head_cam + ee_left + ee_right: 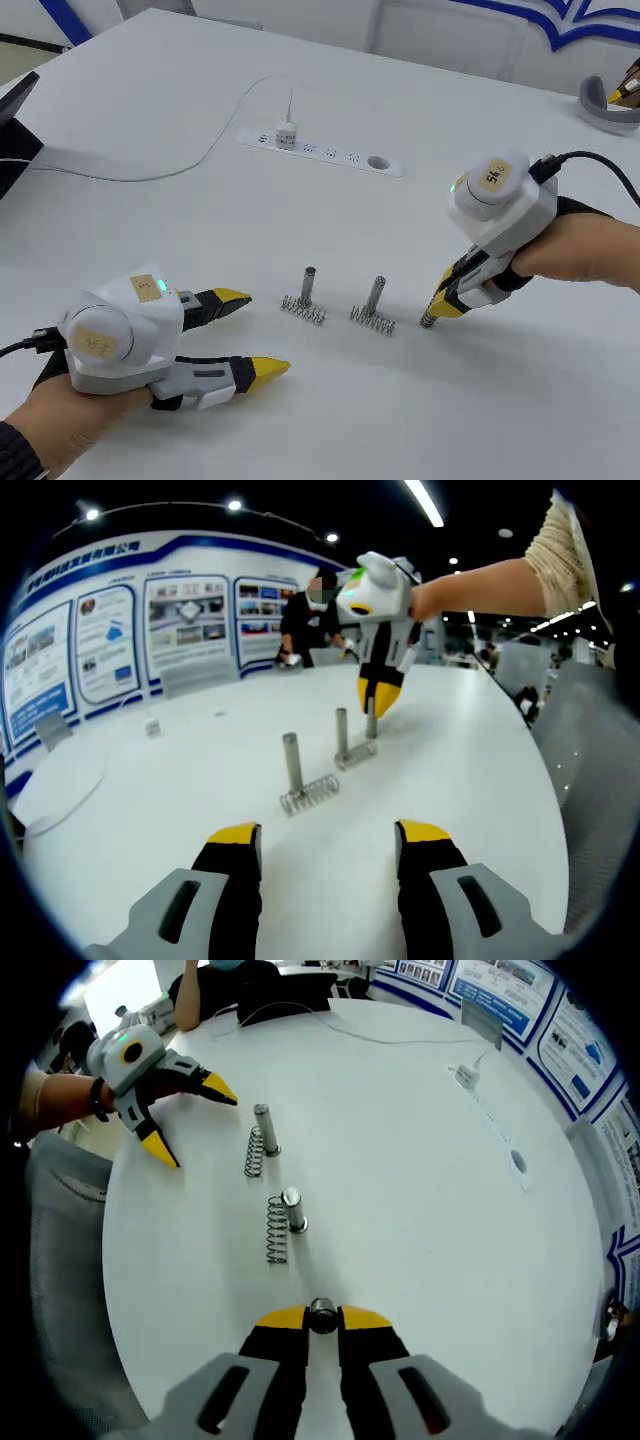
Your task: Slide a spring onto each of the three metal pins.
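- My right gripper [323, 1322] is clenched on a metal pin [322, 1312]; coils show at the pin's lower end.
- Beside it stand the middle pin [375, 295] and the far pin [308, 283], with a loose spring [372, 319] and a second spring [303, 309] lying at their bases.
- My left gripper [258, 332] sits released, jaws apart, low over the white table [400, 420].

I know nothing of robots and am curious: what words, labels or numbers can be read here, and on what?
Nothing reads clearly enough to quote.
Tan sticker on the white right gripper, shut on a metal pin: handwriting, blurred.
Two tan stickers on the white left gripper: blurred.
Blue-banded wall posters: Chinese headline, too small.
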Tool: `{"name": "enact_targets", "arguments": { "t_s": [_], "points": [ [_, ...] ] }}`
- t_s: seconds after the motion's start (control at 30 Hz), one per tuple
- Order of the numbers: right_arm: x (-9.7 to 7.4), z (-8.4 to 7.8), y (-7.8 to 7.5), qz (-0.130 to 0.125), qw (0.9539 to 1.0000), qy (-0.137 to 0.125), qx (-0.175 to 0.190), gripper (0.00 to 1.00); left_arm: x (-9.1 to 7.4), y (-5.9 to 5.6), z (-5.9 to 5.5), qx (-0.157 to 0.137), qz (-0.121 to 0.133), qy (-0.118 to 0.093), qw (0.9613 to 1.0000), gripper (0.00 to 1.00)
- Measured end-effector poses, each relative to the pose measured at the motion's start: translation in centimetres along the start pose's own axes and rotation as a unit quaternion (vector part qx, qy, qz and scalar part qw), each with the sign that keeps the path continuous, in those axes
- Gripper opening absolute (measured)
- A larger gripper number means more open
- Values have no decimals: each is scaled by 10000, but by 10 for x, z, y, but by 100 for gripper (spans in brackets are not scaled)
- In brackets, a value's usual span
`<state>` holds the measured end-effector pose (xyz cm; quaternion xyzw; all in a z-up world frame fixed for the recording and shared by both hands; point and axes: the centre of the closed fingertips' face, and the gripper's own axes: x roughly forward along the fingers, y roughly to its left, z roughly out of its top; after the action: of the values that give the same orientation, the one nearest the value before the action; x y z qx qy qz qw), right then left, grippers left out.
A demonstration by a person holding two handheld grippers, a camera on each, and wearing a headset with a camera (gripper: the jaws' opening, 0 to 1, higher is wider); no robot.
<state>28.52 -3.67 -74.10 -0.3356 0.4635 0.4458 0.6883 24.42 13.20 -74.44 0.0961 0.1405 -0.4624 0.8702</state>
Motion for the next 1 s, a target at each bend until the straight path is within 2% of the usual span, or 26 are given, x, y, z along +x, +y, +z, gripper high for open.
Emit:
{"name": "enact_targets", "arguments": {
  "t_s": [0.2,0.47,0.73,0.83,1.0],
  "points": [
    [0,0,1,16,10000,-53,-3,15,0,1,-1,-13,7,13,10000,55],
    [-7,2,0,-104,9998,-186,-59,19,-1,1,-2,-22,11,30,10000,54],
    [-22,17,2,-285,9983,-413,-311,21,-1,1,-2,-22,9,45,10000,54],
    [-23,24,9,-223,9978,-504,-365,21,-1,1,-3,-21,9,48,10000,54],
    [-14,32,18,-107,9976,-530,-424,20,0,1,-2,-24,6,53,10000,54]
  ]
}}
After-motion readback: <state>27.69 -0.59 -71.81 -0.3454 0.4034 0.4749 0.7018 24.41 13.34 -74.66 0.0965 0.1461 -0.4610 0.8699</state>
